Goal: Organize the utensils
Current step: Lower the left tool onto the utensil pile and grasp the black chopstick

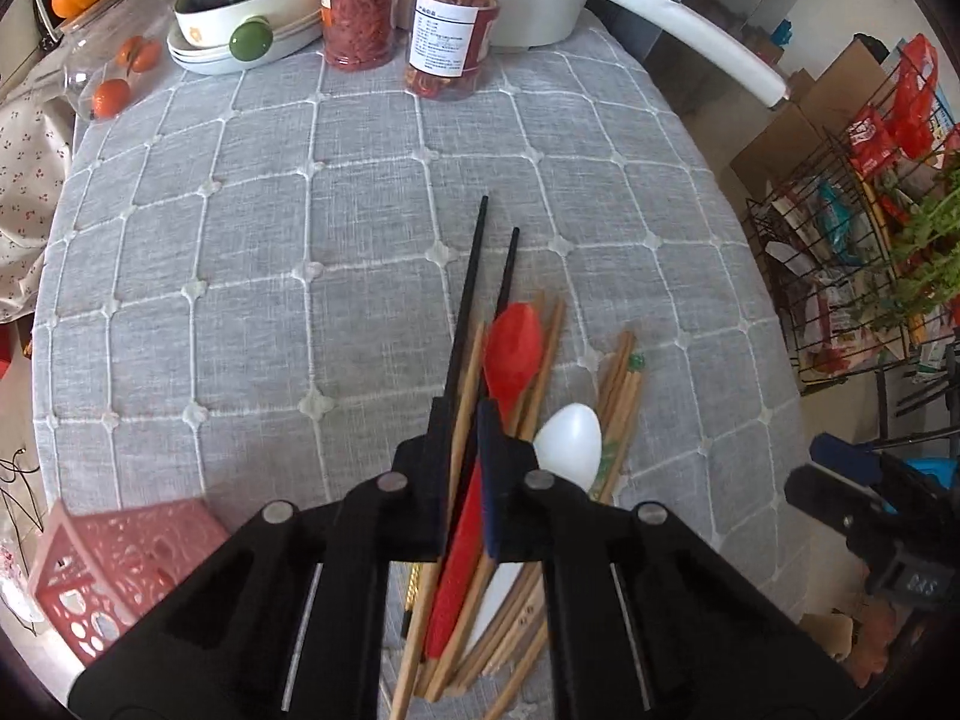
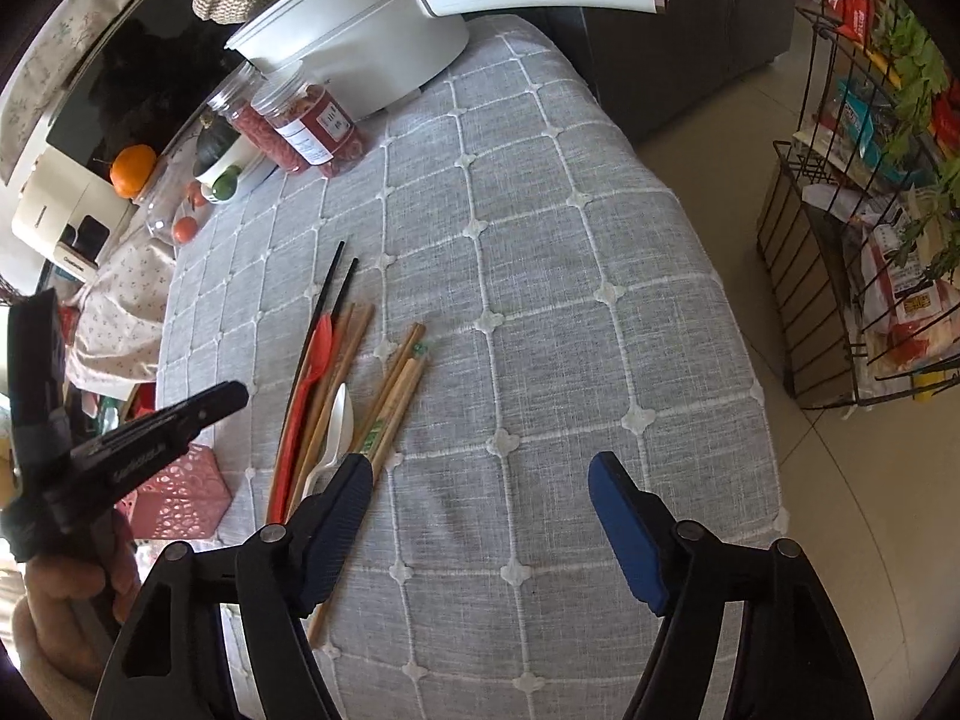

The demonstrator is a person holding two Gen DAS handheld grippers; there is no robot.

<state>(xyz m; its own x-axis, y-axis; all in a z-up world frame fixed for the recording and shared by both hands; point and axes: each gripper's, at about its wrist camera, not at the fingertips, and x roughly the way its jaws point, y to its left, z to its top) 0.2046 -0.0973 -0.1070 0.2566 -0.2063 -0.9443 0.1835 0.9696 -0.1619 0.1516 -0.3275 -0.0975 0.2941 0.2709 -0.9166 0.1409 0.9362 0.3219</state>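
Left gripper (image 1: 465, 450) jaws pinch black chopsticks (image 1: 474, 276); right gripper (image 2: 480, 516) jaws gape (empty)

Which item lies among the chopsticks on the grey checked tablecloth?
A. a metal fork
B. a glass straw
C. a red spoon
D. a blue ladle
C: a red spoon lies in the pile of wooden chopsticks, next to a white spoon, on the tablecloth.
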